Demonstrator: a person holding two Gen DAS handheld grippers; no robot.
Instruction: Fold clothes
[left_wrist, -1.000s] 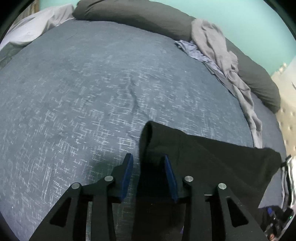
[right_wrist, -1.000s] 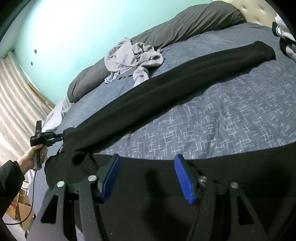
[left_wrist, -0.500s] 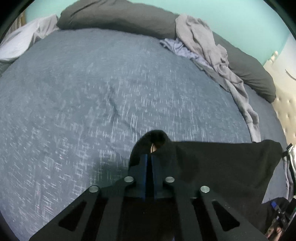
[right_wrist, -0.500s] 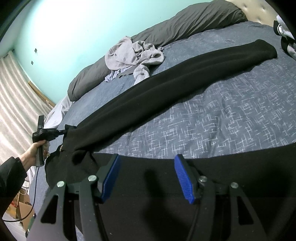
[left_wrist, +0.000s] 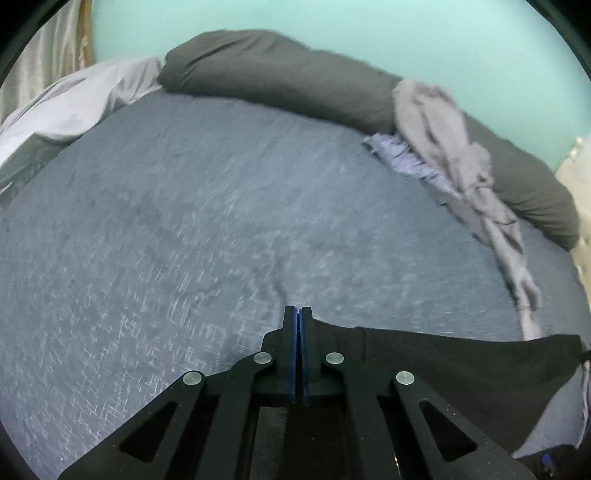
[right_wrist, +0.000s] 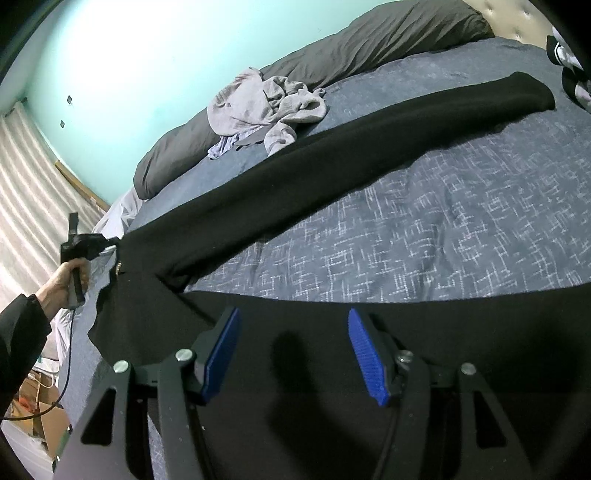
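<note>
Right wrist view: long black knit garment (right_wrist: 332, 177) stretches diagonally across the blue-grey patterned bedspread (right_wrist: 443, 229). Left claw (right_wrist: 107, 242), mid-left, pinched tight on its corner; right claw (right_wrist: 293, 350), bottom centre, jaws apart above the fabric, gripping nothing.

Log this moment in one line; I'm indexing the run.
left gripper: shut on black garment | right gripper: open above garment | bed: garment spread

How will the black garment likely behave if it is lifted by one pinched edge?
Probably floppy: the black garment lies flat along the bedspread and sags beside the left gripper. Its long leg would likely trail and drag. It looks soft and matte, so it is unlikely to slip.
</note>
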